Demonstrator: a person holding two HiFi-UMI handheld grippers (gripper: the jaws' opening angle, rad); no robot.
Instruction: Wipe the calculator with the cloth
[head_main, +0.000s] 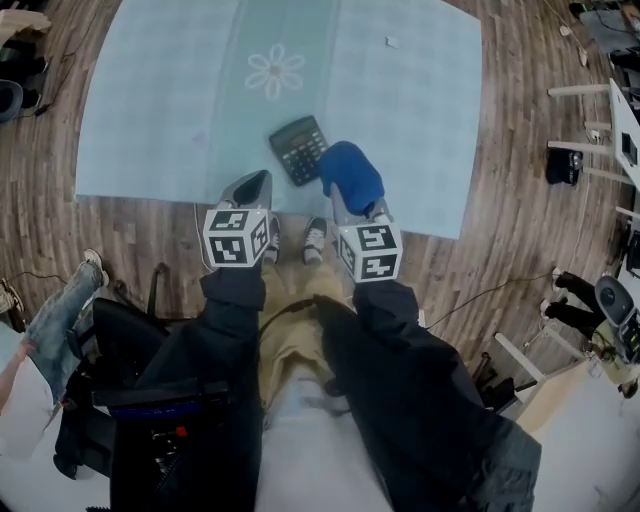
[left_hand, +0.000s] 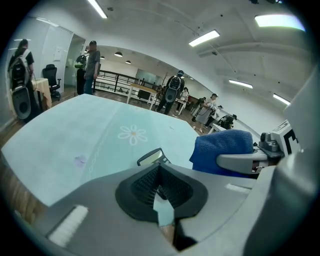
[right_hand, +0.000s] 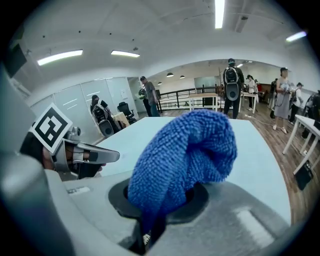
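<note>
A dark calculator (head_main: 300, 149) lies face up on the pale blue mat (head_main: 150, 110), near the mat's front edge. In the left gripper view only its near corner (left_hand: 151, 156) peeks over the jaws. My right gripper (head_main: 352, 203) is shut on a bunched blue cloth (head_main: 351, 175), which hangs just right of the calculator without clearly touching it. That cloth (right_hand: 185, 150) fills the right gripper view and bulges above the jaws. My left gripper (head_main: 252, 190) sits just short of the calculator, lower left of it, jaws shut and holding nothing.
The mat has a white flower print (head_main: 275, 71) and a small white scrap (head_main: 391, 42) far back. Wooden floor (head_main: 500, 230) surrounds it. My shoes (head_main: 315, 238) stand at its front edge. Bags lie at lower left (head_main: 90, 400); people (left_hand: 91, 60) stand beyond the mat.
</note>
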